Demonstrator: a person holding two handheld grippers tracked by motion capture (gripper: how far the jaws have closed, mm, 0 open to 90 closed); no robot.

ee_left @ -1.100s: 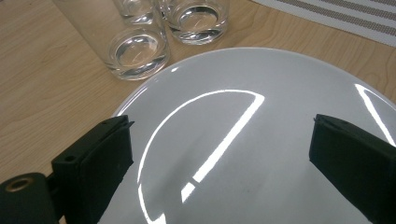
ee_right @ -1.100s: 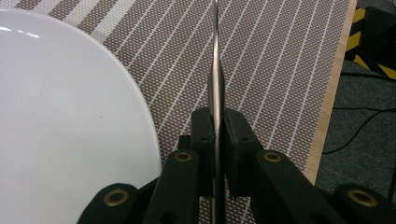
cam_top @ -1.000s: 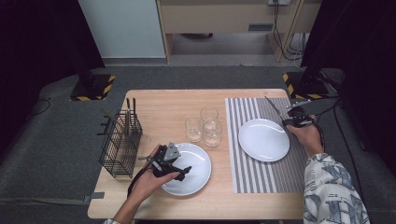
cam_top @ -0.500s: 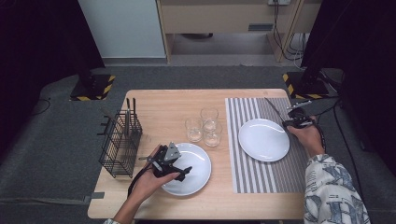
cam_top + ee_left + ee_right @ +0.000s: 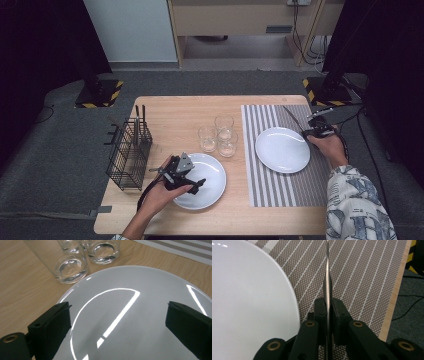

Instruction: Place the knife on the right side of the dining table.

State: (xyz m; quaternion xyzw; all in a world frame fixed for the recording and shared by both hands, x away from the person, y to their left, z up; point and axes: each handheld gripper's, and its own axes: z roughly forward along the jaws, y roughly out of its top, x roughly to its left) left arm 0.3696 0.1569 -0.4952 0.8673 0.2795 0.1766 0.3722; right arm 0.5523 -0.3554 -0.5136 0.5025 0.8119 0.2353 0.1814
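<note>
My left gripper (image 5: pixel 196 184) (image 5: pixel 117 315) hangs open just above a white plate (image 5: pixel 212 172) (image 5: pixel 140 290) at the table's front left, with nothing between its jaws. My right gripper (image 5: pixel 306 132) (image 5: pixel 327 303) is shut on a table knife (image 5: pixel 292 116) (image 5: pixel 327 277), held edge-up by its blade. The knife points away over the striped placemat (image 5: pixel 270 185) (image 5: pixel 362 277), just right of a second white plate (image 5: pixel 282 149) (image 5: pixel 249 302) that lies on the mat.
Three empty glasses (image 5: pixel 220 135) (image 5: pixel 71 267) stand clustered between the two plates. A black wire basket (image 5: pixel 127 155) holding cutlery (image 5: pixel 137 125) sits at the table's left edge. The mat reaches nearly to the table's right edge (image 5: pixel 395 297).
</note>
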